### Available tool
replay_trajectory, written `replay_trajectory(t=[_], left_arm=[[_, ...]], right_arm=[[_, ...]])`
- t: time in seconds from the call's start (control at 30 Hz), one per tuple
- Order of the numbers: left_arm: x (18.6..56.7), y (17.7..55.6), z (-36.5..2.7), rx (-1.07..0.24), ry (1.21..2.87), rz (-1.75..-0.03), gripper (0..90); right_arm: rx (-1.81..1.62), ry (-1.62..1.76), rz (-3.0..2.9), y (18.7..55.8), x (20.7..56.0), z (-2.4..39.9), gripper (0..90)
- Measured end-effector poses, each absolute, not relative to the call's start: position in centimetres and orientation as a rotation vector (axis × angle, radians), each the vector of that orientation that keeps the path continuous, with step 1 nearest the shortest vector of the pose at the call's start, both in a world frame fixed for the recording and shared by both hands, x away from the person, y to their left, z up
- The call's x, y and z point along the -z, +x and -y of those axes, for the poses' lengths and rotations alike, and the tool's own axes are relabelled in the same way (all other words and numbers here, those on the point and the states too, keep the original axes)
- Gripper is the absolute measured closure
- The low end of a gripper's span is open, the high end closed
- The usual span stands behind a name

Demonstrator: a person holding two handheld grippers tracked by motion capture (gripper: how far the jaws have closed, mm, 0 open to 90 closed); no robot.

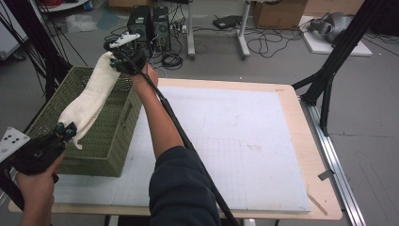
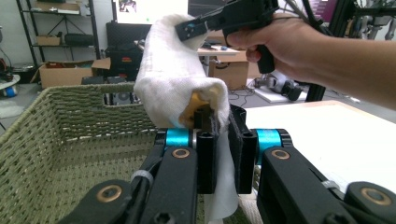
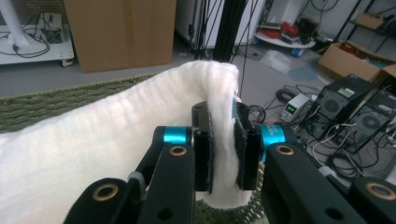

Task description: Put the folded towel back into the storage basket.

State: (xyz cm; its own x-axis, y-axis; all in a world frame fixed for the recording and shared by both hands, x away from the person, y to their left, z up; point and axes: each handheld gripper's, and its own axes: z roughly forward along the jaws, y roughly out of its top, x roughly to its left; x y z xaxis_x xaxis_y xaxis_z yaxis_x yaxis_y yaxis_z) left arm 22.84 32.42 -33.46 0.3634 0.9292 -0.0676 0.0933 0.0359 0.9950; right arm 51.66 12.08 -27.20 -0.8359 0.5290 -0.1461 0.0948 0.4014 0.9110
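A white cloth (image 1: 91, 99) hangs stretched over the green woven basket (image 1: 101, 155) at the table's left. My left gripper (image 1: 66, 131) pinches its near end, the cloth (image 2: 175, 84) bunched between the jaws. My right gripper (image 1: 114, 60), at the end of an arm reaching across the basket's far side, is shut on the far end; the cloth (image 3: 140, 140) folds over its jaws. The left gripper view shows the right gripper (image 2: 191, 29) and its hand above, clamped on the cloth's upper edge. The basket (image 2: 65, 135) lies below.
A white gridded mat (image 1: 235, 141) covers the wooden table (image 1: 320, 207) right of the basket. Black frame legs (image 1: 329, 70) stand at the table's far right. Computer towers (image 1: 150, 23), cables and cardboard boxes (image 1: 277, 14) sit on the floor beyond.
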Motion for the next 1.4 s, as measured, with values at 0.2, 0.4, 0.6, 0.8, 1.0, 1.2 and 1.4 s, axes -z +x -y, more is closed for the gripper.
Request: replay_trajectory(t=[0.2, 0.4, 0.6, 0.8, 1.0, 1.2, 1.4], left_arm=[[33.5, 22.7, -32.9, -0.863, 1.387, -1.043, 81.6], [33.4, 22.8, -33.4, -0.863, 1.313, -1.131, 45.5], [33.4, 23.0, -33.5, -0.85, 1.303, -1.135, 39.2], [33.4, 23.5, -33.2, -0.804, 1.319, -1.138, 29.3], [33.4, 24.1, -31.9, -0.799, 1.37, -1.087, 27.0], [33.6, 24.7, -30.3, -0.787, 1.402, -1.012, 24.0], [33.3, 25.4, -27.7, -0.722, 1.456, -0.968, 23.0]], right_arm=[[-1.418, 0.527, -2.299, 52.2, 28.6, -13.9, 78.4], [-1.377, 0.624, -2.258, 52.2, 29.5, -15.4, 42.2], [-1.398, 0.604, -2.284, 51.4, 29.2, -14.1, 39.8], [-1.439, 0.597, -2.281, 49.9, 28.8, -11.0, 37.7], [-1.458, 0.603, -2.29, 48.4, 28.8, -7.0, 34.9], [-1.469, 0.634, -2.282, 46.8, 29.2, -2.7, 30.3], [-1.495, 0.689, -2.258, 45.4, 29.4, 1.6, 20.8]])
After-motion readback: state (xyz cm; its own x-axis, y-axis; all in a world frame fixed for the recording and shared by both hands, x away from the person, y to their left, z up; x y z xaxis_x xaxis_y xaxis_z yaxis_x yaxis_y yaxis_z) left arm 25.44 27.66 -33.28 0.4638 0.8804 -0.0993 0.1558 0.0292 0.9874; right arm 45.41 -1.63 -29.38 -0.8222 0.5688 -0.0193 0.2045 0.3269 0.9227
